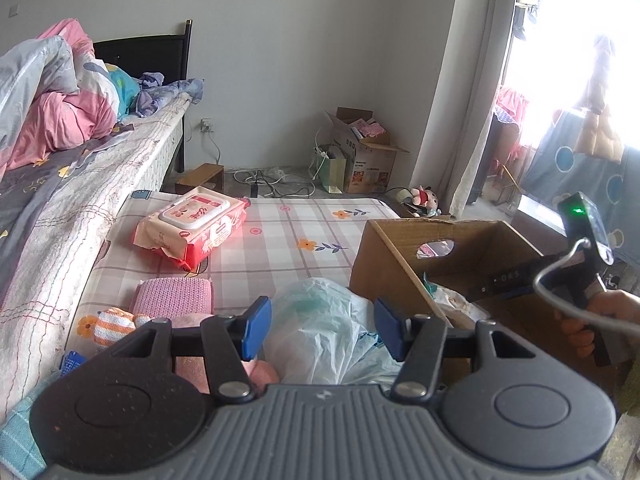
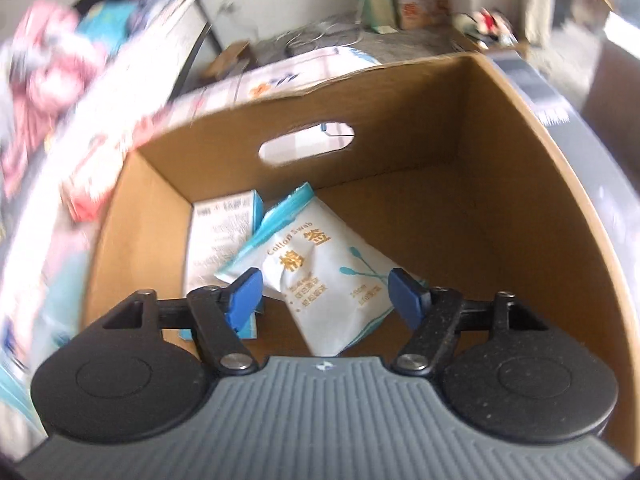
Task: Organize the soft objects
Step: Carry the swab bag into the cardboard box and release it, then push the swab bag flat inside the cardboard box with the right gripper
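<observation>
While the open right gripper (image 2: pixel 326 294) hangs over the cotton swab packet (image 2: pixel 320 272) already in the cardboard box (image 2: pixel 500 200), the left gripper (image 1: pixel 320 330), also open, straddles a plastic bag (image 1: pixel 320 320), and the wipes pack (image 1: pixel 192 228) waits on the mattress (image 1: pixel 280 232).

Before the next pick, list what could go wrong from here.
1. The left gripper straddles a thin plastic bag; its fingers may pinch only film and slip.
2. The cotton swab pack lies below the open right gripper inside the cardboard box; reclosing could lift it out.

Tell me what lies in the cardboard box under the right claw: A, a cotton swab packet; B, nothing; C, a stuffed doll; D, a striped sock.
A: the right wrist view shows a white and blue cotton swab packet resting on the floor of the cardboard box.
</observation>
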`<state>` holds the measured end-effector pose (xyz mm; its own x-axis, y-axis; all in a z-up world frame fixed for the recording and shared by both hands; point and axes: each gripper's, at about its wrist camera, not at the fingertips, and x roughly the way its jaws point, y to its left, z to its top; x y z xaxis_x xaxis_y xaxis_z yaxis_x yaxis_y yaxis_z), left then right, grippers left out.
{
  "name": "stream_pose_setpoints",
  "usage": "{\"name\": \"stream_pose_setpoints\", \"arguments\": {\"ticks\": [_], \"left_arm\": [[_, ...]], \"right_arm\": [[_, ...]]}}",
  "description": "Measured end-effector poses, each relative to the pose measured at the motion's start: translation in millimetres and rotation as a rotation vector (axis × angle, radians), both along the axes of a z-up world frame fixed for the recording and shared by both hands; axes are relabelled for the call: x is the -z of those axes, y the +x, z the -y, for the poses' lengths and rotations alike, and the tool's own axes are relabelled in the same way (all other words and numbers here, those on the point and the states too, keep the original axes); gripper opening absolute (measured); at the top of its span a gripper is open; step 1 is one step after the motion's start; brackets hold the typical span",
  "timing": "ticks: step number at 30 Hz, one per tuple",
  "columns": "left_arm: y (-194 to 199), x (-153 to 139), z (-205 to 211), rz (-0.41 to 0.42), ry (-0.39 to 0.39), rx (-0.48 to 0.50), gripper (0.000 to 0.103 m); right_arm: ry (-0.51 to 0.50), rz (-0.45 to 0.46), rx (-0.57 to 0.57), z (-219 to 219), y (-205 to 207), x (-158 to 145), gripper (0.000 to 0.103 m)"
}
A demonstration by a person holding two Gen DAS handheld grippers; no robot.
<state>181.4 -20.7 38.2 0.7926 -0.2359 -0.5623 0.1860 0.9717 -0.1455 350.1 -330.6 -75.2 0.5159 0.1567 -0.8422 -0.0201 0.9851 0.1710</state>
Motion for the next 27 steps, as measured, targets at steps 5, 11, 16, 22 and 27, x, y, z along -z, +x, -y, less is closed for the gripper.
{"name": "stream_pose_setpoints", "arguments": {"ticks": [5,11,16,22,27], "left_arm": [[-1.4,0.3,-3.4,-0.002,0.005,-0.008,0.058],[0.9,2.3,-5.5,-0.013,-0.004,-0.014,0.059],[3.2,4.8,-4.7,-0.025,-0.006,-0.010,0.059],[4.2,5.4,-5.8,-0.027,-0.011,-0.010,0.059],[2.5,5.6,-7.3,-0.028,-0.019,-0.013,0.059]], "right_arm": [[-0.163,-0.028,-0.177,-22.6,38.0,22.6,0.075],[-0.051,-0.081,-0.069,1.8,50.2,33.6,0.074],[0.038,-0.087,0.092,24.1,40.6,46.6,0.064],[0.104,-0.083,0.259,37.1,29.7,50.5,0.060],[0.144,-0.082,0.365,37.3,31.0,54.7,0.060]]}}
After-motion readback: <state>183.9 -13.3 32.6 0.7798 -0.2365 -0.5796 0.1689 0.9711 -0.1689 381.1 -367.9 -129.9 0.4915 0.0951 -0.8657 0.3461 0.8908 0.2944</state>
